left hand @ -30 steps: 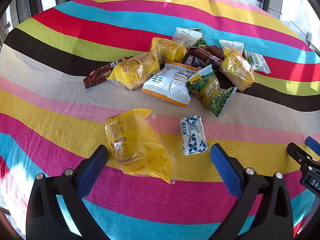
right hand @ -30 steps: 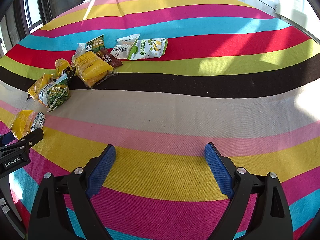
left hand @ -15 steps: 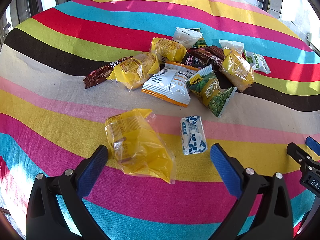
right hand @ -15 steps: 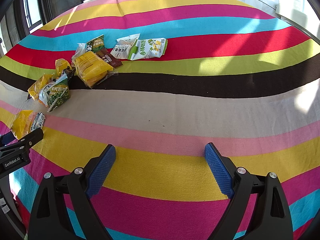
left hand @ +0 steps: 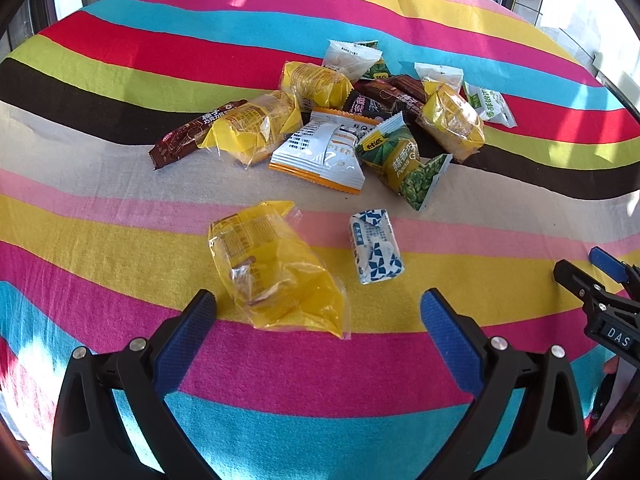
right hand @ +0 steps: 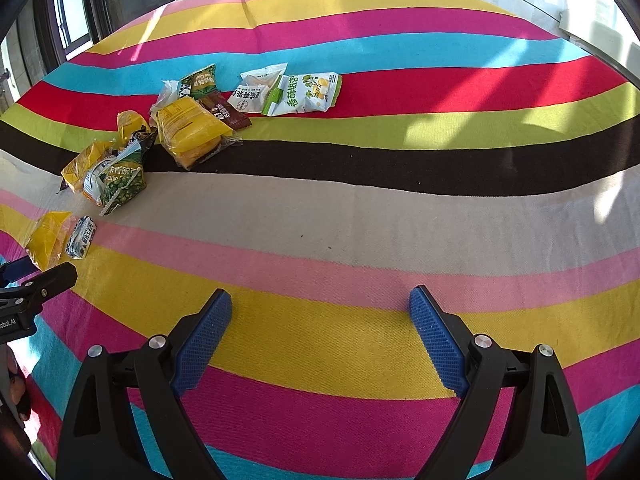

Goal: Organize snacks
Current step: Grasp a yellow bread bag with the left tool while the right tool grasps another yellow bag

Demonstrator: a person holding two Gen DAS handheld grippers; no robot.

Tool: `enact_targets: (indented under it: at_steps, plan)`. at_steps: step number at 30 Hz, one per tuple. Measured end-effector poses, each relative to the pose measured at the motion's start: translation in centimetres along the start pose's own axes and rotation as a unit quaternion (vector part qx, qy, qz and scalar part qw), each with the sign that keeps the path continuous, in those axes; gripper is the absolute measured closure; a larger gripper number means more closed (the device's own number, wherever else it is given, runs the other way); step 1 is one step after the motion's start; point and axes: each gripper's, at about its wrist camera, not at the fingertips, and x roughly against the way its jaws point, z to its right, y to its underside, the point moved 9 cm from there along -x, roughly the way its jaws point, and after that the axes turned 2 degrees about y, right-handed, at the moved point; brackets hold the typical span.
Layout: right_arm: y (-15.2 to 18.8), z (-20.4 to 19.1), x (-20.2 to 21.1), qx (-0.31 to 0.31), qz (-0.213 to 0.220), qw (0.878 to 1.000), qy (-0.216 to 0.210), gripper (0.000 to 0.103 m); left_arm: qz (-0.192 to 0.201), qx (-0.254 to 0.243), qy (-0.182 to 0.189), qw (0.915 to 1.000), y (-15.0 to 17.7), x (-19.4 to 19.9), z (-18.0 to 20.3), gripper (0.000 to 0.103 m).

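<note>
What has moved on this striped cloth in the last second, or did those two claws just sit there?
Nothing visibly changed. The left gripper is open as before over the yellow packet, the right gripper open over bare striped cloth, and the snack pile lies where it did.

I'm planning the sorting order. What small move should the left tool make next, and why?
Probably ease the left tool forward and slightly left to straddle the yellow packet. Its jaws are open and empty, and that packet lies nearest, just ahead, apart from the pile, with the blue-and-white packet beside it. The right tool is open over bare cloth.
</note>
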Motion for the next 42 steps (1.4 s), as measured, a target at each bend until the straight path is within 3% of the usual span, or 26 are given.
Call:
enact_targets:
  at_steps: [2,4,7,11,16,18,20,25,29,32,34,35,37,38,42]
  plan:
    - [0.3,0.3,0.3,0.013,-0.001,1.000,-0.009,0.016,0.014,0.047,0.013,0.9987,0.0,0.9,-2.0,0.001]
    - [0.1,-0.1,0.3,0.023,-0.010,0.999,-0.022,0.016,0.040,0.077,-0.008,0.9962,-0.3,1.9,-4.6,0.001]
    - [-1.5,-1.8,0.2,0.009,-0.014,0.996,-0.087,0.016,0.048,0.099,-0.034,0.9934,-0.5,2.4,-7.7,0.001]
    - [-5.5,-4.9,-1.5,0.015,-0.002,0.994,-0.104,0.016,0.069,0.108,-0.064,0.9896,-1.1,3.1,-9.9,0.001]
    - [-8.9,-7.6,-4.9,-0.053,-0.032,0.991,-0.118,0.012,0.090,0.108,-0.081,0.9867,-0.9,3.8,-10.5,0.001]
    - [-9.7,-8.8,-5.3,-0.101,-0.043,0.984,-0.142,0.013,0.101,0.107,-0.079,0.9860,-0.9,4.2,-10.5,0.001]
    - [-10.5,-9.8,-5.6,-0.123,-0.040,0.983,-0.131,0.013,0.109,0.106,-0.074,0.9856,-0.9,4.5,-10.4,0.001]
    - [-11.6,-11.5,-5.7,-0.073,-0.011,0.995,-0.075,0.013,0.107,0.095,-0.066,0.9875,-0.8,4.3,-9.9,0.001]
    - [-12.1,-10.6,-6.4,-0.049,-0.013,0.996,-0.068,0.013,0.101,0.065,-0.068,0.9904,-0.9,4.1,-8.8,0.001]
    - [-11.7,-10.2,-7.7,-0.008,-0.035,0.997,-0.068,0.012,0.070,0.027,-0.084,0.9936,-1.5,2.5,-7.7,0.001]
    - [-11.5,-10.7,-7.3,0.045,-0.008,0.996,-0.077,0.019,0.038,0.007,-0.085,0.9956,-1.7,0.8,-7.0,0.002]
    - [-11.2,-11.1,-6.8,0.073,0.004,0.993,-0.088,0.047,0.029,0.005,-0.076,0.9967,-1.8,0.1,-6.6,0.007]
    - [-10.5,-10.8,-5.4,0.094,0.027,0.992,-0.085,0.050,0.036,0.009,-0.068,0.9970,-2.3,-0.1,-6.4,0.056]
    - [-10.1,-10.5,-4.5,0.102,0.039,0.991,-0.079,0.050,0.037,0.008,-0.069,0.9969,-2.6,-0.1,-6.3,0.063]
    - [-7.7,-8.3,-1.0,0.077,0.063,0.991,-0.094,0.050,0.043,-0.004,-0.055,0.9975,-3.3,0.0,-4.6,0.065]
